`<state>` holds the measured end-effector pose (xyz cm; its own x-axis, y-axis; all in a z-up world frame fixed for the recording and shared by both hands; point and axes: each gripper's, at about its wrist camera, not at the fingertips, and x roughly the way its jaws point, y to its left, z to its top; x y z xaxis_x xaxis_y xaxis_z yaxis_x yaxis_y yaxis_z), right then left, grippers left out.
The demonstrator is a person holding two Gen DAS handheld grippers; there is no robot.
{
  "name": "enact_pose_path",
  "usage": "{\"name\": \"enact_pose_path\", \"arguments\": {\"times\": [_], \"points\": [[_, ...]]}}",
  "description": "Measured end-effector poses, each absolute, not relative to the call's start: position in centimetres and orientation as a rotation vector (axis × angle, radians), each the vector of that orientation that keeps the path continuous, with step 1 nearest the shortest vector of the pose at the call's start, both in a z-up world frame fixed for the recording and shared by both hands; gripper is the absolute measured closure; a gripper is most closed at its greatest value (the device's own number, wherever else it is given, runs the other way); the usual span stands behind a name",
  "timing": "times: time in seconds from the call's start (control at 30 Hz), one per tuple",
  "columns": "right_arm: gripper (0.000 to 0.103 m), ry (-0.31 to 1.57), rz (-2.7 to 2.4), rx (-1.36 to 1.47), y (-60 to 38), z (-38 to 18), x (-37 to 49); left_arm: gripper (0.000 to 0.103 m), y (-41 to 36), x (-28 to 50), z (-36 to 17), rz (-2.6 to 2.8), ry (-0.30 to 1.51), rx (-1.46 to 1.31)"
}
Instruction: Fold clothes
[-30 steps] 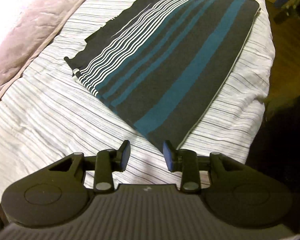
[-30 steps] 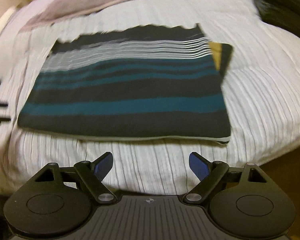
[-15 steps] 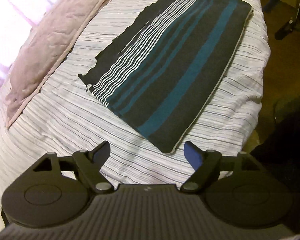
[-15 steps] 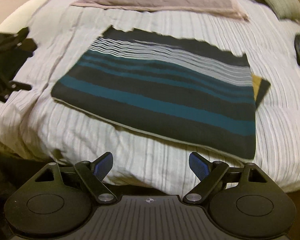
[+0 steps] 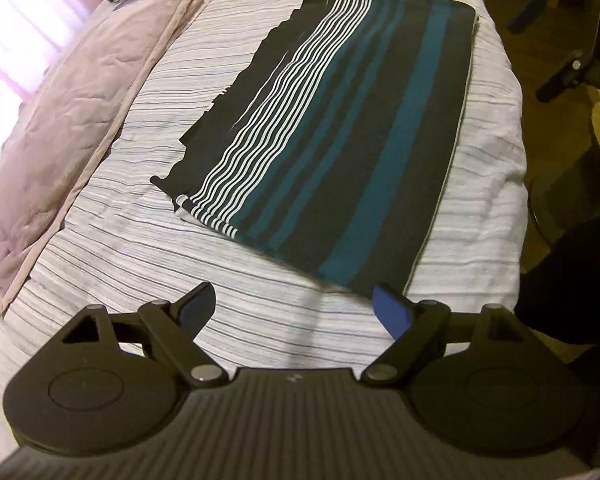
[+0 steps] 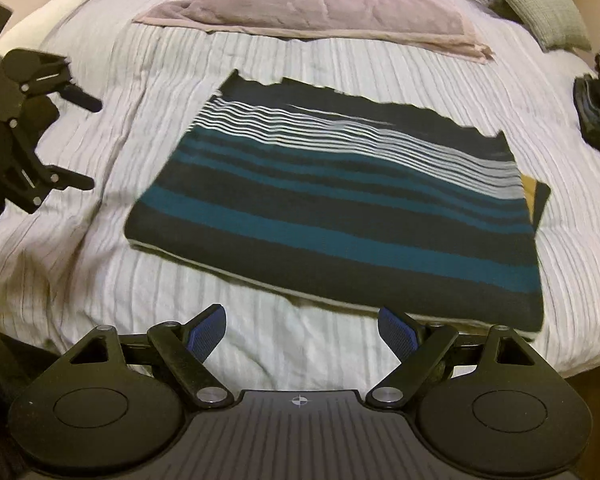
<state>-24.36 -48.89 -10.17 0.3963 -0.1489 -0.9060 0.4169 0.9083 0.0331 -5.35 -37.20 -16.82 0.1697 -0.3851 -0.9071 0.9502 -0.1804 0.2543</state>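
Left gripper (image 5: 294,306) hovers above the bed's near edge, fingers spread wide, empty | right gripper (image 6: 302,328) level over the bedspread (image 6: 100,248), likewise spread, holding nothing | folded striped garment (image 6: 340,216) lies flat just beyond both, touched by neither | pink pillow (image 6: 324,4) farther back.

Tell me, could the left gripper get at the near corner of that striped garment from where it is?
Probably yes. The left gripper has its jaws wide open just short of the striped garment, and only bare bedspread lies between them.
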Motion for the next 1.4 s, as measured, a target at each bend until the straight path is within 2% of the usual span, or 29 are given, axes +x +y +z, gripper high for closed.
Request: {"name": "enact_pose_path", "arguments": {"times": [0.4,0.83,1.07,1.1,1.13,1.27,1.3,1.33,1.37,1.4], "points": [[0.017,1.131,-0.307,0.179,-44.2,-11.0,-17.9,0.018,-35.5,-1.4,-17.8,-1.435,0.610,1.214],[0.017,1.201,-0.129,-0.181,-39.3,-15.0,-12.2,0.012,-34.1,2.0,-19.6,-1.532,0.389,1.341],[0.019,1.218,-0.055,-0.401,-36.9,-19.7,-10.9,0.012,-35.2,3.3,-21.7,-1.608,0.138,1.394],[0.031,1.231,-0.044,-0.438,-36.6,-20.6,-10.7,0.012,-35.3,3.4,-22.0,-1.617,0.100,1.402],[0.038,1.245,-0.033,-0.475,-36.4,-21.6,-10.5,0.012,-35.5,3.6,-22.5,-1.625,0.063,1.412],[0.040,1.259,-0.043,-0.559,-36.3,-24.0,-9.6,0.012,-36.0,3.9,-24.5,-1.639,-0.022,1.476],[0.048,1.254,-0.048,-0.551,-36.6,-24.2,-9.4,0.012,-36.1,4.0,-25.1,-1.643,-0.039,1.486],[0.064,1.250,-0.053,-0.542,-36.8,-24.5,-9.2,0.012,-36.2,4.1,-25.6,-1.648,-0.057,1.495],[0.072,1.245,-0.058,-0.533,-37.1,-24.7,-9.0,0.012,-36.4,4.2,-26.1,-1.655,-0.074,1.508],[0.084,1.236,-0.075,-0.500,-37.6,-24.6,-8.8,0.013,-36.6,4.3,-26.7,-1.663,-0.092,1.520]]}}
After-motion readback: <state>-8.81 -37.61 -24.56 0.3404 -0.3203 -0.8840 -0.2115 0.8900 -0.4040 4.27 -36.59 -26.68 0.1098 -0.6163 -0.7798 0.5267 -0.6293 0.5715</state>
